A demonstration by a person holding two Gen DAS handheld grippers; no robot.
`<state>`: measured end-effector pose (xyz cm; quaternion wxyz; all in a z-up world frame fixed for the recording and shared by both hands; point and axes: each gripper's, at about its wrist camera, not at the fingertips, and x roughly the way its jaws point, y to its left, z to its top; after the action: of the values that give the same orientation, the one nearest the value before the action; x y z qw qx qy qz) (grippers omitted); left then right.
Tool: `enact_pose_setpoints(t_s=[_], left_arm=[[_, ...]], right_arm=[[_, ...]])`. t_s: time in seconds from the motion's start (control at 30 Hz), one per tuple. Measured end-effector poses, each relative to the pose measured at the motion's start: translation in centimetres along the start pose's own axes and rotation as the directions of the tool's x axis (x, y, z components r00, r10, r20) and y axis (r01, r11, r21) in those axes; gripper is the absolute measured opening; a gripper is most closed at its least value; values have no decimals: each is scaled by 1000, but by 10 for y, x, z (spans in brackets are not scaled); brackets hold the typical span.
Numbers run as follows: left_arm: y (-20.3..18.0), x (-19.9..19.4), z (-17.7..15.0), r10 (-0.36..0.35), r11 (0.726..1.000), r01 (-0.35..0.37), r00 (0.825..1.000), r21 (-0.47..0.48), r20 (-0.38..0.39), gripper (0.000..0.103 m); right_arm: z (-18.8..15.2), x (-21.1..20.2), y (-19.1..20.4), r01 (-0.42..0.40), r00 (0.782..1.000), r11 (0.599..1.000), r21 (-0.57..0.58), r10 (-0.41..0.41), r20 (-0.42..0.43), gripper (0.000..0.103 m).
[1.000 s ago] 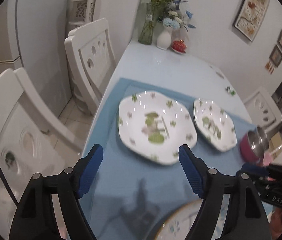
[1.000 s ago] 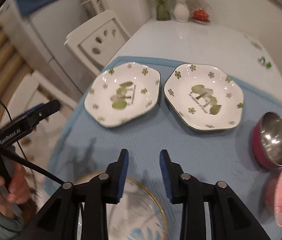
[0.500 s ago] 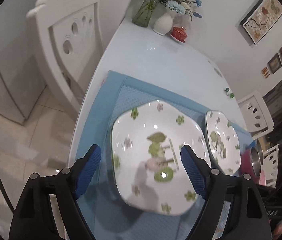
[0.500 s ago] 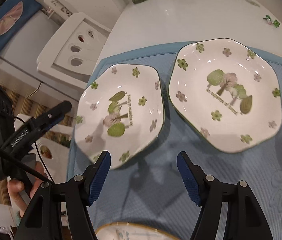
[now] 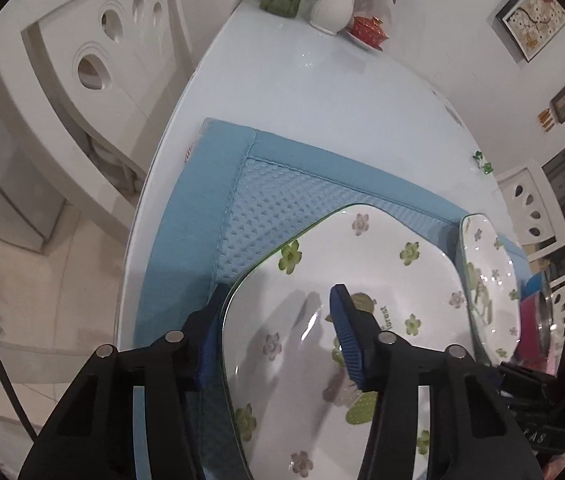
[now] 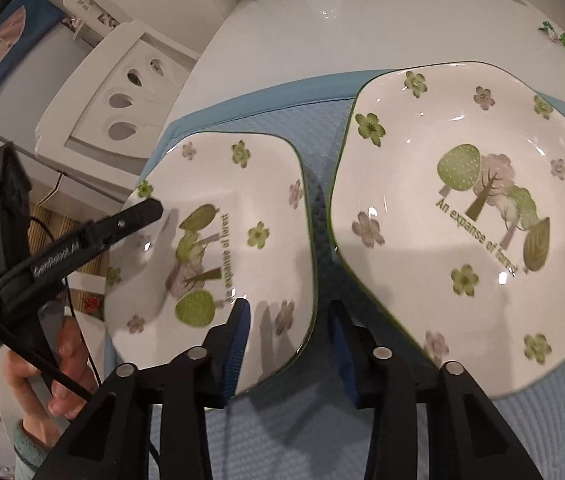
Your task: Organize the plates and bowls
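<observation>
1. My left gripper (image 5: 278, 332) straddles the left rim of a white plate (image 5: 362, 320) printed with green flowers. One blue finger sits outside the rim and the other over the inside. Its jaws have just been closing; I cannot tell whether the pads press the rim.
2. My right gripper (image 6: 288, 338) straddles the near right rim of that same plate (image 6: 222, 240). Its jaws have also just been closing.
3. The plate lies on a blue mat (image 5: 266, 196) on a white table (image 5: 322, 92).
4. A second matching plate (image 6: 478, 208) sits just beside it, to the right.
</observation>
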<state>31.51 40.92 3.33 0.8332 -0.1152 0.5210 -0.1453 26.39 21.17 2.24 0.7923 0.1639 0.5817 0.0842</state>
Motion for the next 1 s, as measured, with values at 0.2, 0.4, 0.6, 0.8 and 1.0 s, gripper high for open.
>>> enact_pose_setpoints(t_s=[0.2,0.4,0.6,0.8,1.0], left_arm=[[8,-1,-1,-13,1000,13,1000,-15,-5,42],[9,-2,-6,-22,1000,22,1000,-1,-9,41],[8,1,-6,-12,1000,12,1000,17,-9,41],[-1,-2,-11,40,998,-40,999,45,14,41],[-5,-23,-29,74,997,-75,997,16,36,42]], right_arm=[[-2,4,18,43,999,997,-69,-42,14,24],[-18,6,20,-17,1000,995,-95,16,-16,25],[-1,16,6,-29,999,997,-68,28,-18,25],[-3,13,27,39,999,974,-223,-33,27,26],[-20,-4,34,52,999,968,-247,-50,15,27]])
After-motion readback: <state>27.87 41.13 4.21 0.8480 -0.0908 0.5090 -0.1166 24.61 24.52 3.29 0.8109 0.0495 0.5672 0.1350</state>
